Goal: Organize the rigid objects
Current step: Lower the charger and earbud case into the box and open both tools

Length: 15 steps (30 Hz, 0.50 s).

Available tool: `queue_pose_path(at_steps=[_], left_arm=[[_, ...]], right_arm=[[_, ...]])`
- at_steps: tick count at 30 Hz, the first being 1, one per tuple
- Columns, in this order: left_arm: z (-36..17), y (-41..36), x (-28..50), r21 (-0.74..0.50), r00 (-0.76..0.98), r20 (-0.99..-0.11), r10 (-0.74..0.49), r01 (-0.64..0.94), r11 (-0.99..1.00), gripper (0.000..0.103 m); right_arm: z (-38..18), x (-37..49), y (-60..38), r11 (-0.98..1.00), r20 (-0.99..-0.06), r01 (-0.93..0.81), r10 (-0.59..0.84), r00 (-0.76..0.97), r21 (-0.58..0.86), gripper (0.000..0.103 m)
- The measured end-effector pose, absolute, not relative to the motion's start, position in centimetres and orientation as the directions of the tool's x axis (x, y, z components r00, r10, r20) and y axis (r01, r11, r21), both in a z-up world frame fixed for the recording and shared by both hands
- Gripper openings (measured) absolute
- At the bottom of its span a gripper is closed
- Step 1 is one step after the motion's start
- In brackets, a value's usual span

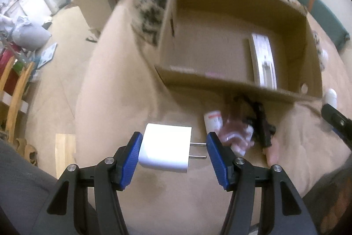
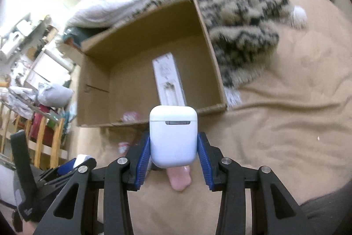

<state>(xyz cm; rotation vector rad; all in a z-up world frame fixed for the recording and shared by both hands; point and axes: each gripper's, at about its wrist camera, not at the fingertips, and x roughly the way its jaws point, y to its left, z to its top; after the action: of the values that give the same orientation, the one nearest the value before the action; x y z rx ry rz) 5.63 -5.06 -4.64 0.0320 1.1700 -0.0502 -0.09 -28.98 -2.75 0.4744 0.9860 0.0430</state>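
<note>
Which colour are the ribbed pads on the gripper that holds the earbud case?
Blue pads, clearest in the right wrist view, pressing the white earbud case.

Two black hand-held tools with blue ribbed pads, both angled steeply downward. The left tool [image 1: 173, 152] has its pads pressed on the ends of a white plug adapter [image 1: 165, 150], held crosswise. The right tool [image 2: 173, 152] clamps the sides of a white earbud case [image 2: 172, 136], which stands upright between its pads.
</note>
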Motion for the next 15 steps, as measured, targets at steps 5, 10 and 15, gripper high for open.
queue_pose_path(at_steps=[5,10,15], left_arm=[[-2.4,-3.7,6.6,-0.032,0.437,-0.899,-0.031,0.005,0.999,0.056],[-1.0,-3.2,7.9,-0.064,0.436,-0.898,-0.062,0.010,0.998,0.056],[0.5,-3.7,9.5,-0.034,0.489,-0.871,-0.053,0.047,0.998,0.056]], right_arm=[[-0.5,-0.3,-29.7,0.900,-0.735,0.140,0.238,0.636,0.412,0.043],[0.5,0.8,-30.0,0.909,-0.711,0.120,0.225,0.666,0.400,0.043],[1.2,2.5,-30.3,0.915,-0.699,0.101,0.222,0.680,0.390,0.043]])
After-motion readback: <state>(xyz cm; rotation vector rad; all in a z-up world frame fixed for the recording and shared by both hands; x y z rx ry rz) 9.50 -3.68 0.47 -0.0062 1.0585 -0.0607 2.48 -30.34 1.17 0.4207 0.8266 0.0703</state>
